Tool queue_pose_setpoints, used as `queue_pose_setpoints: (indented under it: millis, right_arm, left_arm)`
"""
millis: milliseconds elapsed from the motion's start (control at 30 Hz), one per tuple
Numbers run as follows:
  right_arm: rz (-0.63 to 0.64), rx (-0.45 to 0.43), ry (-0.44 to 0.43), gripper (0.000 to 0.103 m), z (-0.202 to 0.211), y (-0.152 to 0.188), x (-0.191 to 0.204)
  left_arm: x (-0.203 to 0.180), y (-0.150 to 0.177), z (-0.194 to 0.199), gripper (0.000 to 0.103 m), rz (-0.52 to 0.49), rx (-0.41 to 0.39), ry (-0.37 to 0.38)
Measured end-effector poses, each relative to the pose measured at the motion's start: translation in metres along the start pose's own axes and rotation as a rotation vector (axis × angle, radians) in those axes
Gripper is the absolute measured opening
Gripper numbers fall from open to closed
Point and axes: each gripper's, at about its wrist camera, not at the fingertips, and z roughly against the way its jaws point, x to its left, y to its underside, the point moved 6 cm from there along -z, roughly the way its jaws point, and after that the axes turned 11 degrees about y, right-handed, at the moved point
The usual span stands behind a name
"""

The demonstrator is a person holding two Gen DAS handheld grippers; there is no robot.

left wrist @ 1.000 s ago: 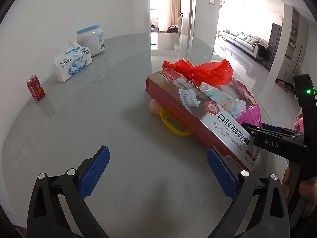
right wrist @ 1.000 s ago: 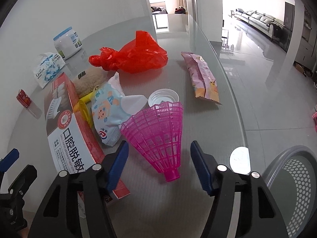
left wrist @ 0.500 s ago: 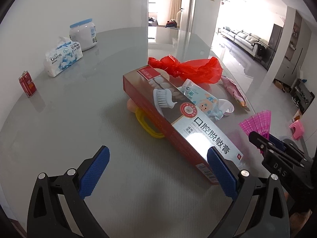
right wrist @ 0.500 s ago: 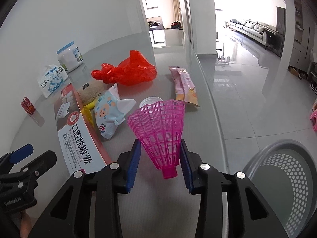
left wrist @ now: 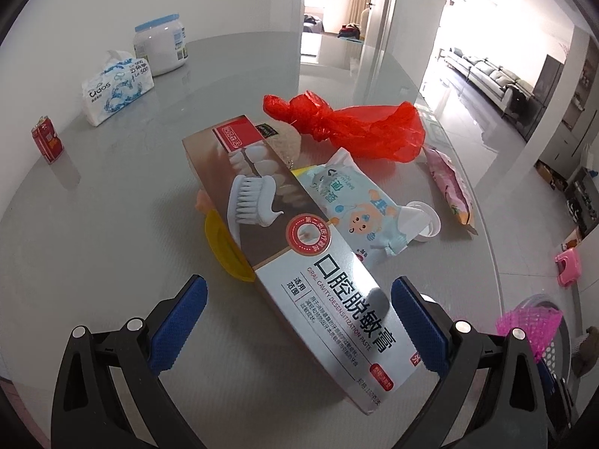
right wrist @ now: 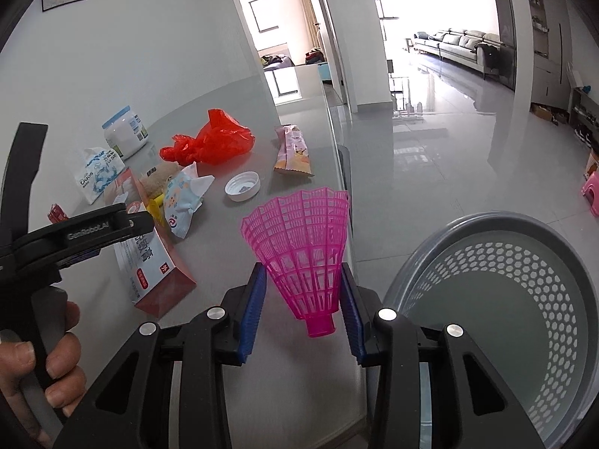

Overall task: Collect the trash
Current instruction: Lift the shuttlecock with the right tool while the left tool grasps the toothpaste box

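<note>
Right gripper fingers pinch the pink shuttlecock past the counter edge, ready for the bin; left gripper gapes empty over the toothpaste box

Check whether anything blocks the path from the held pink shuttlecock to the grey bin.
Nothing visible does. The right gripper holds the pink shuttlecock at the table edge; the grey bin sits open just to its right.

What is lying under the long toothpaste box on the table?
Under the toothpaste box a yellow plastic piece and something peach-coloured stick out, with a beige item at its far end. The box hides the rest of them.
</note>
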Motion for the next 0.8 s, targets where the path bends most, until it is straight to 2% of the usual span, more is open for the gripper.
queue_pose_setpoints:
  millis: [200,500,567,600,800]
  right_arm:
    - [-0.026,0.005,-0.024,0.038,0.003,0.003,-0.011]
    - [-0.041,0.011,-0.036,0.038,0.001,0.003,-0.012]
    - [-0.043,0.014,-0.034,0.038,0.0,0.004,-0.012]
    - [-0.042,0.016,-0.034,0.038,0.0,0.003,-0.012]
    - [-0.039,0.023,-0.031,0.038,0.0,0.006,-0.009]
  left_arm:
    - [-0.002,0.0,-0.008,0.097,0.025,0.002,-0.053]
    - [-0.002,0.005,-0.021,0.096,0.021,0.018,-0.083]
    - [-0.002,0.006,-0.02,0.086,0.013,0.01,-0.071]
    - [-0.003,0.007,-0.019,0.076,0.008,0.011,-0.064]
    - [0.002,0.013,-0.009,0.066,-0.012,-0.012,-0.012]
